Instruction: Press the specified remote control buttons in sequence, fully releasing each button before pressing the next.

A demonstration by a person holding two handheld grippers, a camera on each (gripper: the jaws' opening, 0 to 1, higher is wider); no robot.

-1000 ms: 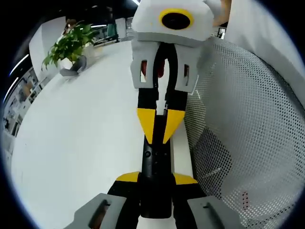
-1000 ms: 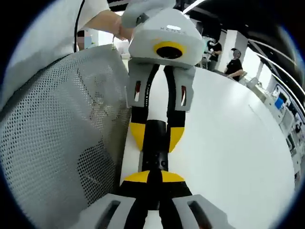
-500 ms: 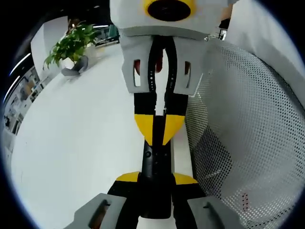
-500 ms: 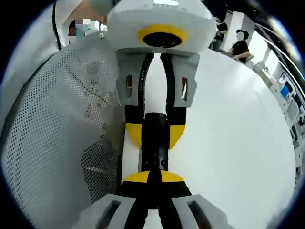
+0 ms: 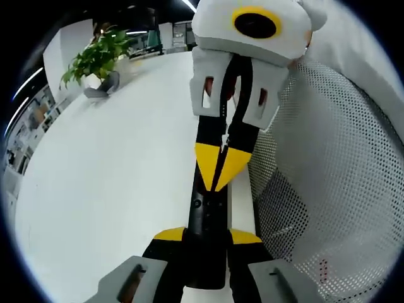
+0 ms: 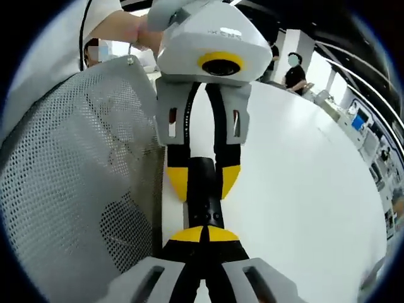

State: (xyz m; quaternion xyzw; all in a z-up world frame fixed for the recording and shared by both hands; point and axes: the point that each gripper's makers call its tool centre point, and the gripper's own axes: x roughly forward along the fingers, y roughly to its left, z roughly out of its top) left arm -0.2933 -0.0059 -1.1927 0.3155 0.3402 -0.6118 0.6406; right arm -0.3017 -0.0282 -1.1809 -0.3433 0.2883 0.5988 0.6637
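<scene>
Change since earlier frame: in the left gripper view the right gripper (image 5: 219,170) has swung toward the picture's right and now leans at a slant; the potted plant (image 5: 98,57) holds its place in that view, so the shift belongs to the gripper and not to the camera
Left gripper (image 5: 206,235): jaws set narrow, clamped on the two long edges of the remote control (image 5: 205,218); yellow pads flank the black body on both sides
Right gripper state: jaws brought together into one yellow point; nothing held between them
Remote location: raised over the white table (image 5: 113,177), just beside the perforated mesh panel (image 5: 328,189); carried by the left gripper alone
Long axis: runs straight from one gripper to the other; in the right gripper view the remote control (image 6: 202,189) extends away from the right gripper (image 6: 202,235) into the grip of the left gripper (image 6: 203,182)
Key relation: the two grippers face each other end to end along that axis; the right point sits over the button face near mid-length; contact or a small gap cannot be told
Step judged: one press in the sequence; full release to be confirmed before the next
Next move, judged: short shift along the long axis, then a press square to the face
</scene>
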